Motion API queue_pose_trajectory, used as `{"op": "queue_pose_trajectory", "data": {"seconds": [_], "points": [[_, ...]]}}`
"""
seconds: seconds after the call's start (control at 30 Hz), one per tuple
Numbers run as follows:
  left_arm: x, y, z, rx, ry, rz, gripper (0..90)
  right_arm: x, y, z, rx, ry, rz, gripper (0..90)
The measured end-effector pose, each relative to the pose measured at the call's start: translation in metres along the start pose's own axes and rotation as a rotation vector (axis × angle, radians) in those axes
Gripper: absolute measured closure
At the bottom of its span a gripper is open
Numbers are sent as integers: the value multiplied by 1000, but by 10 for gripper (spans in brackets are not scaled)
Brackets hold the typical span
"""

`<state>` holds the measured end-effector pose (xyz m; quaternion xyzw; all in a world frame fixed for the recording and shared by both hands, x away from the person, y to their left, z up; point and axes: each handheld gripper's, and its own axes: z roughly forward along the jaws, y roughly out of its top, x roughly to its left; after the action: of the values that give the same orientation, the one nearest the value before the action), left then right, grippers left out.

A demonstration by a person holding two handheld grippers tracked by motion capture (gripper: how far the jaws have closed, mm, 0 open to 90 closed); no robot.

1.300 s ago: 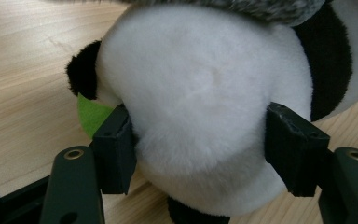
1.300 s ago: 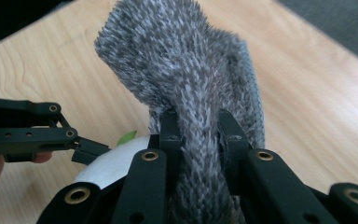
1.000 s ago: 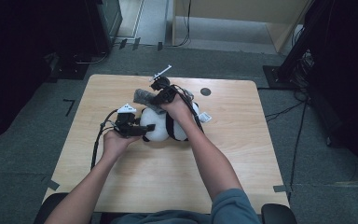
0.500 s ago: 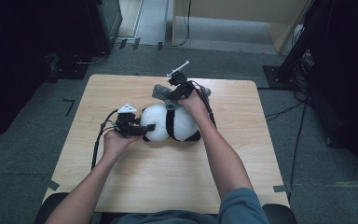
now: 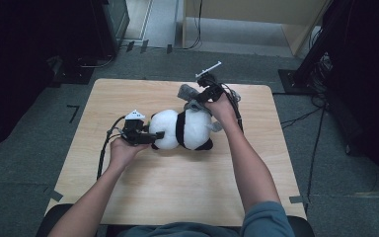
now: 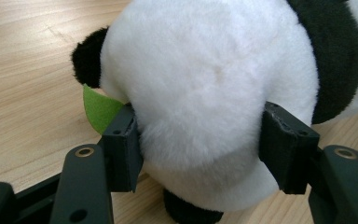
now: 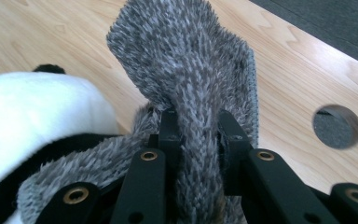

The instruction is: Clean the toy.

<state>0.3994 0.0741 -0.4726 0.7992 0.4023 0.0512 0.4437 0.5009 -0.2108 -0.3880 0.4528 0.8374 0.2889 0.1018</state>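
even overhead light, dark surroundings

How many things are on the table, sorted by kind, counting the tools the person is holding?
Plush panda: 1
Grey fuzzy cloth: 1
Hand-held grippers: 2, the left gripper clamped on the panda's head, the right gripper pinching the cloth
Total: 4

The plush panda (image 5: 185, 129) is white with black patches, the fuzzy cloth (image 7: 200, 70) mottled grey, the table (image 5: 177, 187) pale wood.
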Motion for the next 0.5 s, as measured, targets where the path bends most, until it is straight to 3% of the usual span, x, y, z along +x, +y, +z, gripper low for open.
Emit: {"op": "queue_pose_trajectory", "data": {"seconds": [0.5], "points": [[0, 0, 1, 1, 1, 1, 378, -22, -21, -10, -3, -12, 57, 767]]}}
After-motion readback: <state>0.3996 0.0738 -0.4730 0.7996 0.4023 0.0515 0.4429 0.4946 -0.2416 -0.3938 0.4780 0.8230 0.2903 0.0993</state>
